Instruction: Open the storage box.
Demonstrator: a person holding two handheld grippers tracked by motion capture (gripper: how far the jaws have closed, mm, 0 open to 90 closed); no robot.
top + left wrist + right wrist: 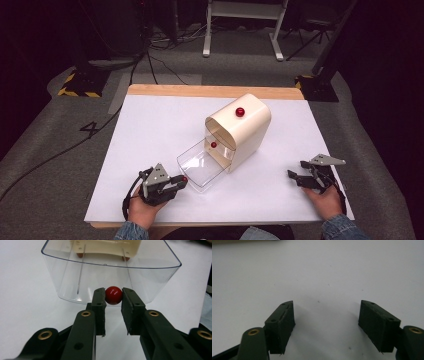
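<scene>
From above, a cream cabinet (242, 131) sits mid-table with its clear drawer (200, 165) pulled out. The left gripper (113, 298) has its jaws clamped on the drawer's red knob (113, 295). The right gripper (327, 315) rests over bare white table (324, 272), jaws wide apart.

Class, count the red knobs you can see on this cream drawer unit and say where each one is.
3: one on the cabinet top, one on the upper drawer, one on the pulled-out clear drawer, between the left gripper's jaws.
</scene>
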